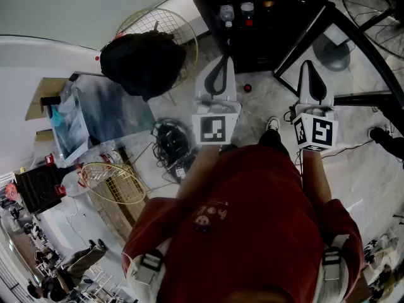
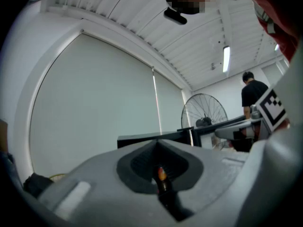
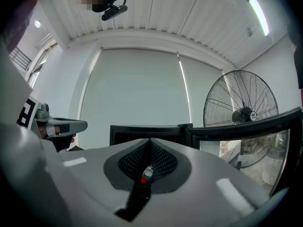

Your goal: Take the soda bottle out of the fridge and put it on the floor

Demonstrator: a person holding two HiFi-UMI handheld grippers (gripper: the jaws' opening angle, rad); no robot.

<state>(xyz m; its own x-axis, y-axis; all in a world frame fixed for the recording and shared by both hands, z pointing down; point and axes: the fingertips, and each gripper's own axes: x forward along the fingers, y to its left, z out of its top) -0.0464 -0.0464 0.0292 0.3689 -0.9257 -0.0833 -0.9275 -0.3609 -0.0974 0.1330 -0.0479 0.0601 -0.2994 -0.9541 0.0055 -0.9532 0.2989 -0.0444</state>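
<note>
Left hand-held gripper (image 1: 225, 65) and right hand-held gripper (image 1: 308, 68) both clenched, empty, held level before the open fridge (image 1: 265, 43).
Head view: bottles (image 1: 247, 9) stand inside the fridge, which one is the soda unclear; red dot (image 1: 247, 88) on the floor (image 1: 265, 115), too small to name. Left gripper view: jaws together, nothing pinched, a bottle glimpsed through the slit. Right gripper view: same, jaws closed on nothing. Stance probably fits facing the fridge either to reach in or after setting down.

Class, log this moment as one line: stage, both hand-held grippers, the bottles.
stage: before grasp | left hand-held gripper: shut, empty | right hand-held gripper: shut, empty | bottles: standing in fridge, untouched
</note>
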